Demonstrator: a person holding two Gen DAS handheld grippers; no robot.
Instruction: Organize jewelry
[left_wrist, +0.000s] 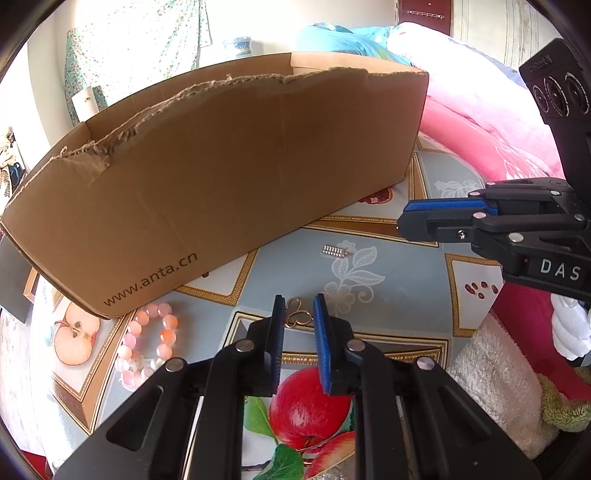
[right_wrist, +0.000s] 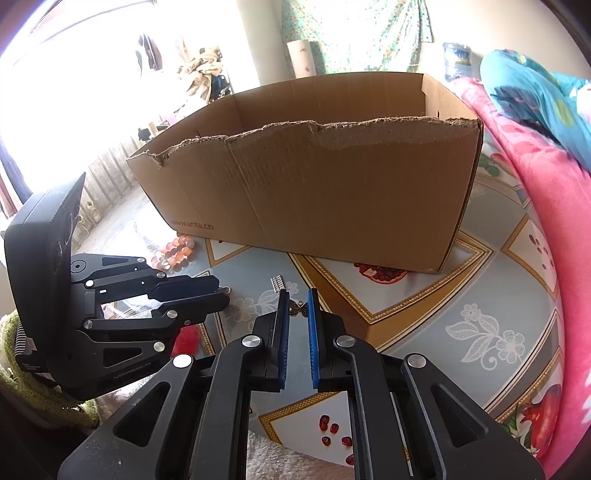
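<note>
Left tool (left_wrist: 299, 306) faces cardboard box (left_wrist: 229, 177), bead bracelet (left_wrist: 147, 343) beside.

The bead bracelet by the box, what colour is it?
Pink and orange beads, some clear: bead bracelet, best in the left wrist view.

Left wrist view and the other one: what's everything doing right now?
cardboard box: upright, top open, rim torn.
pink bead bracelet: lying loose.
silver clasp: lying loose.
left tool: around the gold charm, grip unclear.
right tool: shut on the butterfly charm.
</note>
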